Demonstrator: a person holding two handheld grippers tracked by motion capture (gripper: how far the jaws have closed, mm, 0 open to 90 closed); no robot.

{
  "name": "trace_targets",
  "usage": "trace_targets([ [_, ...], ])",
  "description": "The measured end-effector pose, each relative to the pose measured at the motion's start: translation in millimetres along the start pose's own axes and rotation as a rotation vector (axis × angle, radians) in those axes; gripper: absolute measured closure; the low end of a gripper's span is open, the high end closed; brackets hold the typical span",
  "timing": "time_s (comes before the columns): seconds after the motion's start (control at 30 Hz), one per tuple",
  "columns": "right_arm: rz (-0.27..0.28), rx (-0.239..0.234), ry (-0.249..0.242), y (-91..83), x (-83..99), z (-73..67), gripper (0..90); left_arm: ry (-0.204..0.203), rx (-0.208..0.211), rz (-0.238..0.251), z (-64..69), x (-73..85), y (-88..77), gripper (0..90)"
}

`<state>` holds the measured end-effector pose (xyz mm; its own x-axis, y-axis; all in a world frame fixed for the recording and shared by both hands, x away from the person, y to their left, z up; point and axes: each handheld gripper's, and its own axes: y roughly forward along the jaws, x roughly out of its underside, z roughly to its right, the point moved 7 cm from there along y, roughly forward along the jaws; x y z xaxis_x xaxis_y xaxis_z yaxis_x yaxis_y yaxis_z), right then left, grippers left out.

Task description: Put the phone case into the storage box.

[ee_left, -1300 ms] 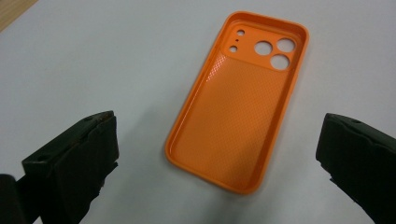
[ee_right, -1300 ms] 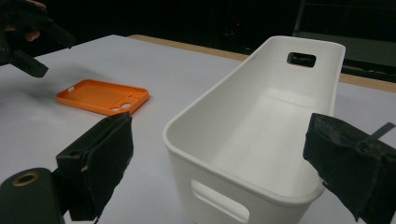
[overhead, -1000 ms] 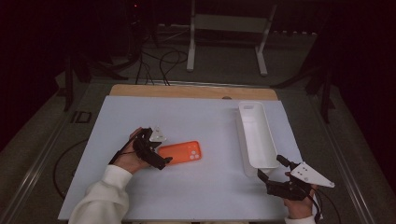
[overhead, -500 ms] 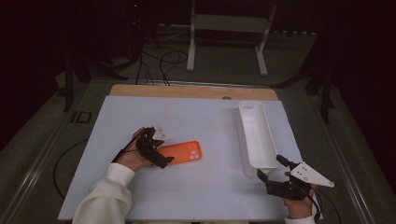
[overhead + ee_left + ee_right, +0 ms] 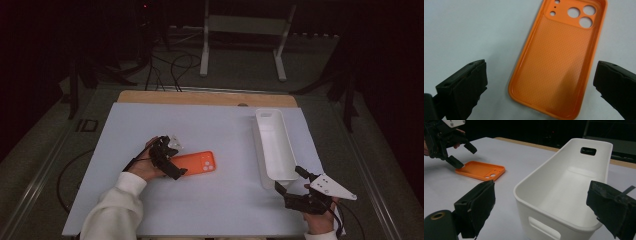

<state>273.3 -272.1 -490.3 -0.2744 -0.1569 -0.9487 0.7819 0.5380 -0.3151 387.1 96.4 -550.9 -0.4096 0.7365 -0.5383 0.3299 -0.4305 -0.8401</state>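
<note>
High view, hidden: the near short end of the orange phone case [image 5: 197,162] sits under the left claw [image 5: 169,160]; the hand [image 5: 145,167] behind it blocks the jaw tips, and the dim surroundings beyond the table [image 5: 150,125] are hard to make out.
High view, case: it lies flat on the white table left of centre, long axis running left to right, camera cutouts at its right end, toward the white bin [image 5: 274,145].
High view, right claw: the right claw [image 5: 290,187] is held low at the table's near right corner, just short of the bin's near end, jaws spread.

Left gripper view, cut off: the top edge crops the case's [image 5: 559,60] camera end; both black jaws are cropped at the bottom and sides.
Left gripper view, case: open side up, textured orange inner floor, raised rim, three round lens holes and smaller holes at the far end; its long axis tilts up and to the right.
Left gripper view, claw: jaws spread wide, one each side of the case's near end, not touching it.

Right gripper view, cut off: the bin's [image 5: 574,182] near wall runs out of the bottom edge.
Right gripper view, case: the case [image 5: 481,171] lies flat to the left, well apart from the bin, with the left claw [image 5: 457,153] poised over its far end.
Right gripper view, claw: jaws spread, framing the empty bin with its slot handles.
</note>
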Motion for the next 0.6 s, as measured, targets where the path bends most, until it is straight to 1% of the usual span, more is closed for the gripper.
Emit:
trace_targets([
  [0.1,-0.001,0.001,0.001,0.0,0.2,0.2,8.4,0.007,0.002,-0.021,0.1,0.2,2.7,0.0],
  [0.17,0.000,0.000,0.000,0.0,0.1,0.1,8.4,0.006,0.015,-0.040,1.4,1.0,5.9,0.0],
  [0.33,0.000,0.000,-0.001,0.0,0.0,0.1,8.4,0.012,0.030,-0.060,3.7,2.2,10.0,0.0],
  [0.5,0.000,-0.002,-0.001,0.2,0.0,-0.3,8.4,0.025,0.043,-0.086,6.9,3.4,15.3,0.0],
  [0.57,-0.001,-0.003,-0.001,0.5,0.0,-0.4,8.4,0.027,0.038,-0.091,7.8,3.6,17.3,2.2],
  [0.6,-0.001,-0.003,-0.001,0.5,0.0,-0.4,8.4,0.026,0.044,-0.091,8.4,3.7,18.2,2.2],
])
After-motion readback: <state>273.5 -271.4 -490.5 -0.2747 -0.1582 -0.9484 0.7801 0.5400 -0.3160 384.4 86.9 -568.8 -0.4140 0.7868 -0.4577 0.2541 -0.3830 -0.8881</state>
